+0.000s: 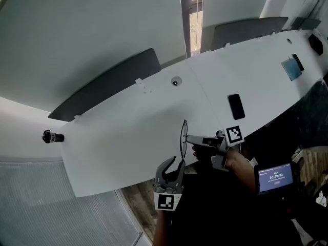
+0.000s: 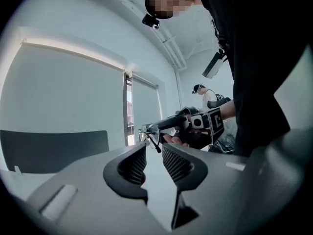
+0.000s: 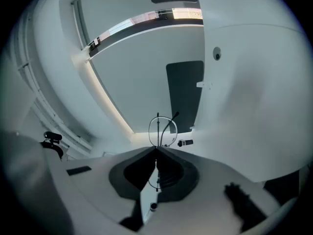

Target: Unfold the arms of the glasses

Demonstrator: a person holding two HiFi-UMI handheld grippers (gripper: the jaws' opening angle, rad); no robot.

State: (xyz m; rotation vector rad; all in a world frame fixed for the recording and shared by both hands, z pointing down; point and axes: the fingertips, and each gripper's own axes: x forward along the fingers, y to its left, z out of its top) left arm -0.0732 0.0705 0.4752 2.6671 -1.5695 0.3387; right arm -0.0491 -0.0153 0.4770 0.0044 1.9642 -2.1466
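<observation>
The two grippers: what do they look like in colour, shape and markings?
The left gripper and the right gripper are grey, each with two dark curved jaws and a white cube bearing black square markers. The left's pads are ribbed.

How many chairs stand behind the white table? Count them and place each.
2. One dark chair is behind the table's far edge at left; the other chair is further right, past the window strip. Others may be out of frame.
</observation>
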